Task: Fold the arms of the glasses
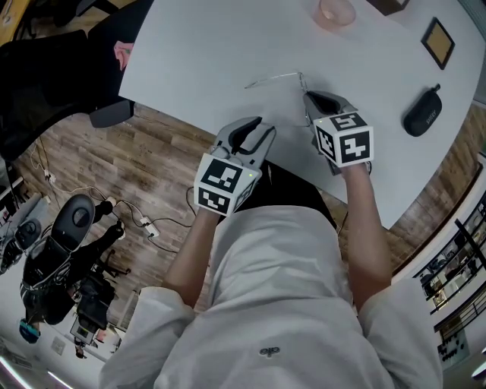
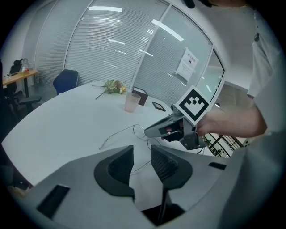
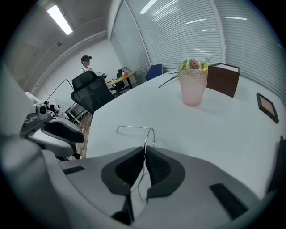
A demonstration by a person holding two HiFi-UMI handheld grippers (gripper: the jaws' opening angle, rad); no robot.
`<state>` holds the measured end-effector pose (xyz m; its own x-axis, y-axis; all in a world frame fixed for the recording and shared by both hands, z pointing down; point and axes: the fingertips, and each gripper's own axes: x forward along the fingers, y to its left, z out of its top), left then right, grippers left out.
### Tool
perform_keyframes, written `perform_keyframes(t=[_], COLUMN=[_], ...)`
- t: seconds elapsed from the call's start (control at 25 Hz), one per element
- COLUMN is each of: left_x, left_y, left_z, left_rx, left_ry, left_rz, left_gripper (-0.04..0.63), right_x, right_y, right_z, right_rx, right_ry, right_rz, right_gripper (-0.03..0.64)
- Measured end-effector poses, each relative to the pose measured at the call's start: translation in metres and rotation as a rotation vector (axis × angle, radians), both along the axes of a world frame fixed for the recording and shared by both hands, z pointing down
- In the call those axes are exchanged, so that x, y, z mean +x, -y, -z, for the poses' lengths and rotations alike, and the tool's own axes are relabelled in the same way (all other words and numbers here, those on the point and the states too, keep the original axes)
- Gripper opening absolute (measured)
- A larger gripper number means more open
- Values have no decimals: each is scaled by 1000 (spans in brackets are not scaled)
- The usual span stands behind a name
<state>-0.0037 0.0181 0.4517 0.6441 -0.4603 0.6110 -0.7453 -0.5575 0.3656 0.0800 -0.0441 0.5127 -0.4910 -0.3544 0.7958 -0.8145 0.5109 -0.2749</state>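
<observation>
From the head view I have the glasses (image 1: 273, 78) lying on the white bench (image 1: 197, 45) near its front edge, about 12 o'clock from my two hands. They are thin wire. One arm stretches away toward 9 o'clock, unfolded, and the front runs back toward the right tool (image 1: 310, 95).

The right tool is clenched on the glasses. In the right gripper view (image 3: 145, 154) the pads are pinched together with the wire frame (image 3: 149, 134) caught between them, one rim standing up just past the tips. The left gripper view shows the same tool (image 2: 149, 132) nosed down at the rim (image 2: 139, 131).

The left tool (image 1: 262, 128) sits at 7 o'clock of the glasses and is released. Its own view (image 2: 141, 154) shows the pads apart. A thin wire line runs toward the gap, but I cannot tell whether it reaches in, and nothing is pressed.

A pink cup (image 1: 335, 11) stands at 1 o'clock, well apart from the glasses. A black case (image 1: 422, 111) lies at 3 o'clock of the right tool.
</observation>
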Motion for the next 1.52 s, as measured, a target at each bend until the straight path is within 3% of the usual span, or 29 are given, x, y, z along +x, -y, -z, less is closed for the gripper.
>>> perform_keyframes(t=[0.36, 0.6, 0.88, 1.52], left_x=[-1, -2, -3, 2], left_y=[-13, -24, -25, -18], left_z=[-30, -50, -63, -65], left_rx=[-28, -10, 7, 20], left_ry=[98, 204, 274, 279], left_rz=[-60, -127, -126, -112], left_gripper=[123, 123, 94, 61], right_x=[1, 1, 4, 5], right_y=[1, -4, -5, -8], right_z=[1, 0, -1, -1], right_rx=[1, 0, 0, -5], right_ry=[-8, -7, -7, 1], right_rz=[2, -4, -6, 9], right_gripper=[20, 20, 20, 19])
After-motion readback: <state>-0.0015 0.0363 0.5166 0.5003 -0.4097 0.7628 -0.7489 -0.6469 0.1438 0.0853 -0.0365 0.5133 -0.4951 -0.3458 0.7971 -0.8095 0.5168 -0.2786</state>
